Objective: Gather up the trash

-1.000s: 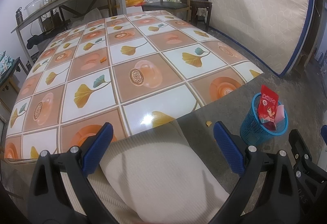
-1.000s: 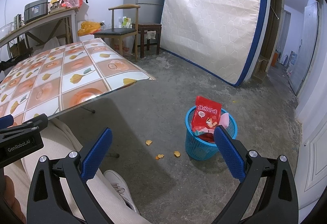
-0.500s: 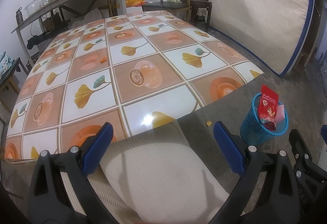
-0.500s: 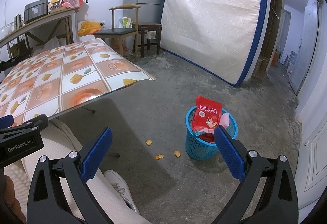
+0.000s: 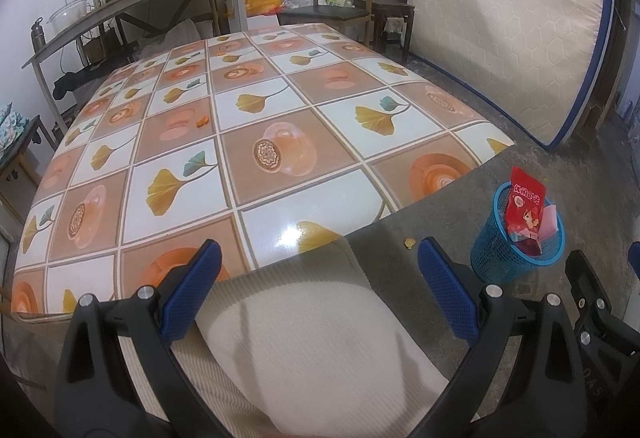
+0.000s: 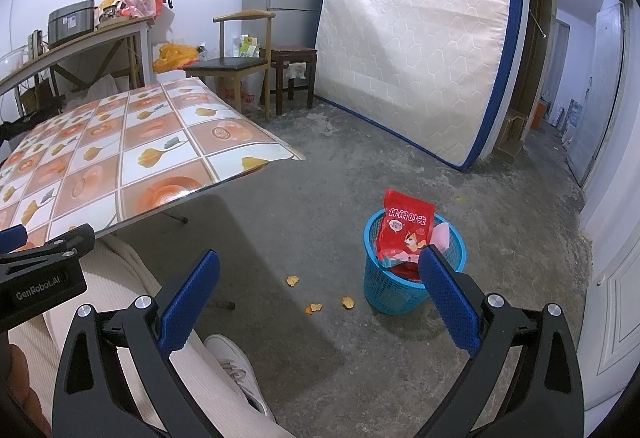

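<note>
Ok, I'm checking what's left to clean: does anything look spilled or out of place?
Yes. Orange scraps lie scattered on the floor beside the blue basket, missing it. One more scrap sits on the table.

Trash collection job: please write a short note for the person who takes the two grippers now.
Left gripper: jaws open, empty, above the person's lap.
Right gripper: jaws open, empty, aimed at the floor.
Blue basket stands on the floor and holds the red snack bag and a pink wrapper.
Left to do: three orange scraps on the floor beside the basket, and one orange scrap on the table.
</note>
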`<act>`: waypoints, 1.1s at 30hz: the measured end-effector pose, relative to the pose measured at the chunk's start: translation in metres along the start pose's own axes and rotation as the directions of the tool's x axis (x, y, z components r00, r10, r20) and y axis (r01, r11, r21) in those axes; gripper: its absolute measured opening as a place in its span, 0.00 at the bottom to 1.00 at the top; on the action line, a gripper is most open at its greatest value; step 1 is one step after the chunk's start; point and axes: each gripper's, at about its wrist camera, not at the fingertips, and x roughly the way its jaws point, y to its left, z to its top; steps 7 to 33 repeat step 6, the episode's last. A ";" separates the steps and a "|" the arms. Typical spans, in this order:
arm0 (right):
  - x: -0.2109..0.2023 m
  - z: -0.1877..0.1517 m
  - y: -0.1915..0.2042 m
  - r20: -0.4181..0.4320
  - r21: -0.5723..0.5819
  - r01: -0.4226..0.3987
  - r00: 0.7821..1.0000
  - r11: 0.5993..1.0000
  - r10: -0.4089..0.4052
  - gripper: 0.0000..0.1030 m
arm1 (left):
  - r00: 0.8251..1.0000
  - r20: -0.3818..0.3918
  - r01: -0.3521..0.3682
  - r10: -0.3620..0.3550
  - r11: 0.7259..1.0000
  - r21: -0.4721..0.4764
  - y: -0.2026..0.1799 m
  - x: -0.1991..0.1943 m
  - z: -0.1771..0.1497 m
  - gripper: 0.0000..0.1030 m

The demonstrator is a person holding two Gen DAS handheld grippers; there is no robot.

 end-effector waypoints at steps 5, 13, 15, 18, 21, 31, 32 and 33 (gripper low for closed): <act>0.000 0.000 0.000 -0.003 -0.001 -0.001 1.000 1.000 0.001 0.94 | 1.000 -0.002 0.000 0.000 1.000 0.000 -0.001 -0.001 0.001 0.92; 0.000 0.001 0.000 -0.002 -0.001 -0.001 1.000 1.000 0.001 0.94 | 1.000 -0.002 -0.001 0.001 1.000 0.000 -0.001 -0.002 0.001 0.92; 0.000 0.001 0.000 -0.002 -0.001 -0.001 1.000 1.000 0.001 0.94 | 1.000 -0.002 -0.001 0.001 1.000 0.000 -0.001 -0.002 0.001 0.92; 0.000 0.001 0.000 -0.002 -0.001 -0.001 1.000 1.000 0.001 0.94 | 1.000 -0.002 -0.001 0.001 1.000 0.000 -0.001 -0.002 0.001 0.92; 0.000 0.001 0.000 -0.002 -0.001 -0.001 1.000 1.000 0.001 0.94 | 1.000 -0.002 -0.001 0.001 1.000 0.000 -0.001 -0.002 0.001 0.92; 0.000 0.001 0.000 -0.002 -0.001 -0.001 1.000 1.000 0.001 0.94 | 1.000 -0.002 -0.001 0.001 1.000 0.000 -0.001 -0.002 0.001 0.92; 0.000 0.001 0.000 -0.002 -0.001 -0.001 1.000 1.000 0.001 0.94 | 1.000 -0.002 -0.001 0.001 1.000 0.000 -0.001 -0.002 0.001 0.92; 0.000 0.001 0.000 -0.002 -0.001 -0.001 1.000 1.000 0.001 0.94 | 1.000 -0.002 -0.001 0.001 1.000 0.000 -0.001 -0.002 0.001 0.92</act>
